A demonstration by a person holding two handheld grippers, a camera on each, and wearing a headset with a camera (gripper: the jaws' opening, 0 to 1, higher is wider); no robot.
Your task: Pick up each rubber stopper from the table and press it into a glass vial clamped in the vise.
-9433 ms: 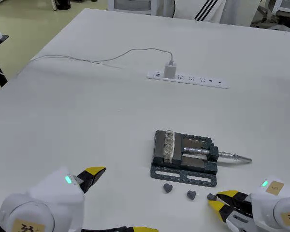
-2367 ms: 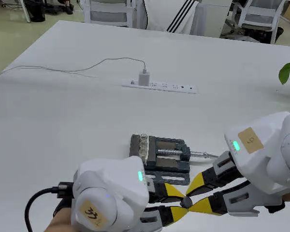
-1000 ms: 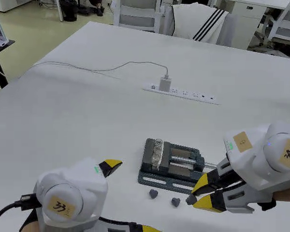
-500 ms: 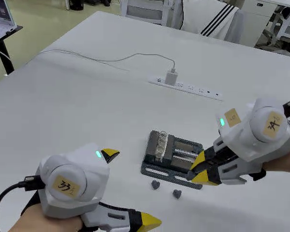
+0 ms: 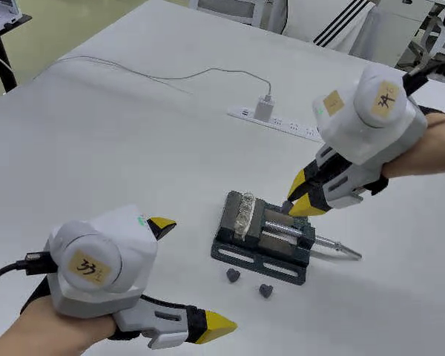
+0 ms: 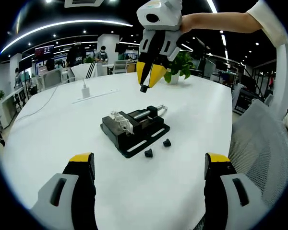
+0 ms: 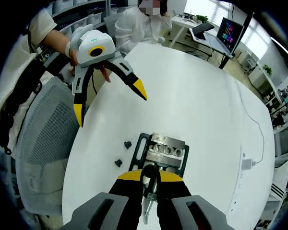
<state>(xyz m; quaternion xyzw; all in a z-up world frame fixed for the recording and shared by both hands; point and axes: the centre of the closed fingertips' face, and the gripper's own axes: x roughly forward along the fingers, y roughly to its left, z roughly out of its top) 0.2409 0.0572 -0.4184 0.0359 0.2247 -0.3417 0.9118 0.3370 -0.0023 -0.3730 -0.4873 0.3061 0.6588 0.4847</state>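
Observation:
A dark vise [image 5: 263,241] sits on the white table with a row of clear glass vials [image 5: 242,213] clamped at its left end. Two dark rubber stoppers [image 5: 233,275] [image 5: 265,290] lie just in front of it. My right gripper [image 5: 290,207] hovers above the vise's screw side, shut on a third stopper [image 7: 148,175]; below its jaws I see the vials [image 7: 167,151] and vise [image 7: 145,143]. My left gripper [image 5: 189,274] is open at the front left, apart from the vise [image 6: 134,128]. Its own view shows the right gripper [image 6: 144,87] above.
A white power strip [image 5: 282,124] with a charger and cable lies at the back of the table. The vise handle [image 5: 340,249] sticks out to the right. A grey mesh chair [image 7: 43,139] stands by the table's near edge. People sit in the background.
My right gripper has risen from the table front with a stopper and moved back over the vise. Two stoppers are left on the table. The left gripper stays open.

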